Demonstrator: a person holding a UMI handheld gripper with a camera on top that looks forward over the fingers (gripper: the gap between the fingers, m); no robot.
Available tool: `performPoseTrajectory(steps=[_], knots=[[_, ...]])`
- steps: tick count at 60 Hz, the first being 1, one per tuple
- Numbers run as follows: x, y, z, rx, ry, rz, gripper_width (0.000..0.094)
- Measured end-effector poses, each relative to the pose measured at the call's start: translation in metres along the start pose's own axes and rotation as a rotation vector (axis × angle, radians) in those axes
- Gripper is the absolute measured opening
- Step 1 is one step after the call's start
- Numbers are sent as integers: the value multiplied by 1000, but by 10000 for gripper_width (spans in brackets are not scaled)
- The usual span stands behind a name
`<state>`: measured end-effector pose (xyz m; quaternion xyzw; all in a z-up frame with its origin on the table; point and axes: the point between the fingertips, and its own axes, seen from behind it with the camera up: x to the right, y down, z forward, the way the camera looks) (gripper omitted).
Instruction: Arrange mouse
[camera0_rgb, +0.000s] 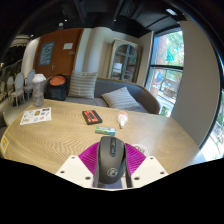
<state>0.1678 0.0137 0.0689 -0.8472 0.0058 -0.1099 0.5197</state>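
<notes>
My tongs clamp the mouse between both pads — raised above the worktop for repositioning.

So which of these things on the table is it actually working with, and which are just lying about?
Part of the job:
- mouse, black, between the fingers
- gripper, pads at each side of it

Just lying about:
- dark flat case
- green item
- small white object
- printed sheet
- bottle

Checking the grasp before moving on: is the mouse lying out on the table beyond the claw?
No, the mouse sits between the claw's pink pads, well short of the items farther out on the table.
</notes>
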Motion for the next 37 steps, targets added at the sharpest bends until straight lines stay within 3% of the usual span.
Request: performPoseTrajectory(steps=[8,11,17,24,37], knots=[[39,73,18,-168,2,49,381],[46,91,22,-208,9,64,429],[52,88,17,-190,-12,82,539],[52,75,-11,-115,-76,138,861],[61,77,-112,23,-184,227,860]])
